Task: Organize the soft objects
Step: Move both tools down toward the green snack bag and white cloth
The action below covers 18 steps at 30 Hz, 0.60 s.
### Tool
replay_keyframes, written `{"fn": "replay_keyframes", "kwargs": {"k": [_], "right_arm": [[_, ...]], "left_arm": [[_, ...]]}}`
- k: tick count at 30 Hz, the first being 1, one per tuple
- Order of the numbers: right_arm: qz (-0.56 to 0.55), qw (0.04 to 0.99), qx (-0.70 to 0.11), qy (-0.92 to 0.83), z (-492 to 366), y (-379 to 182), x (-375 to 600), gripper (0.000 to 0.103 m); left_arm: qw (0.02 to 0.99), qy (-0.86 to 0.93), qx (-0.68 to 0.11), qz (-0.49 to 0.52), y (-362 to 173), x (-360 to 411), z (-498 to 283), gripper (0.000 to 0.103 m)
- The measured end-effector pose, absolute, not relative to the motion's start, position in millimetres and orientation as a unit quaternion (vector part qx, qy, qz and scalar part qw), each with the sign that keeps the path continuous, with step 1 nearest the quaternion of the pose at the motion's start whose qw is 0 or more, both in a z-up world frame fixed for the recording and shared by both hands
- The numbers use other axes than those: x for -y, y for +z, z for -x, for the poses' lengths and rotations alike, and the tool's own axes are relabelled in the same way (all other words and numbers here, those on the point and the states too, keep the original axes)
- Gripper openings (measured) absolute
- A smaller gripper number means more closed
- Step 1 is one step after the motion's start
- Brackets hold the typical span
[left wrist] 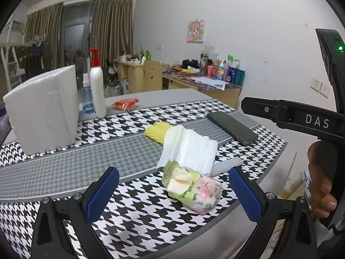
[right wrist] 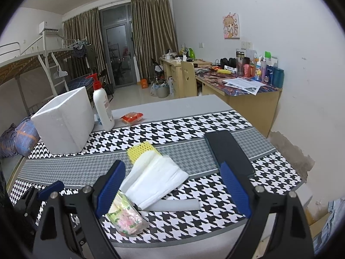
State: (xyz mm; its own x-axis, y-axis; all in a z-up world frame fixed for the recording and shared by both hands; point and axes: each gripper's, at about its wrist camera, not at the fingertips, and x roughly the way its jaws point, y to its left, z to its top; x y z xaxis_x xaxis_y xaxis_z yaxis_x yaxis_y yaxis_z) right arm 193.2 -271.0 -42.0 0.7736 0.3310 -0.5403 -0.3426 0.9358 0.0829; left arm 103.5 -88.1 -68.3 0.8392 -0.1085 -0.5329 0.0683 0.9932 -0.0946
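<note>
Spread wide, left gripper (left wrist: 173, 192) around tissue pack (left wrist: 192, 188), lower centre. Looks light, squashy; best pinched mid-body. Right gripper (right wrist: 172, 185) also wide, empty.

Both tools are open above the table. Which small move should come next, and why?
Probably lower the left tool around the floral tissue pack and close. The pack lies nearest, between its open fingers, loose on the checked cloth, and the white foam box stands open behind.

yellow foam net (left wrist: 157, 132) partly under white foam sheet (left wrist: 189, 149), desk bottles' (right wrist: 261, 69) labels unreadable
</note>
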Motion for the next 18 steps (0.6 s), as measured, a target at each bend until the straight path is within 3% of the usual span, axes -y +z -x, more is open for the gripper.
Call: {"fn": "replay_keyframes", "kwargs": {"k": [18], "right_arm": [[0.001, 0.930, -0.320, 0.184, -211.3, -65.3, 284.6, 0.093]], "left_arm": [[0.932, -0.034, -0.357, 0.061, -102.2, 101.9, -133.0, 0.102]]}}
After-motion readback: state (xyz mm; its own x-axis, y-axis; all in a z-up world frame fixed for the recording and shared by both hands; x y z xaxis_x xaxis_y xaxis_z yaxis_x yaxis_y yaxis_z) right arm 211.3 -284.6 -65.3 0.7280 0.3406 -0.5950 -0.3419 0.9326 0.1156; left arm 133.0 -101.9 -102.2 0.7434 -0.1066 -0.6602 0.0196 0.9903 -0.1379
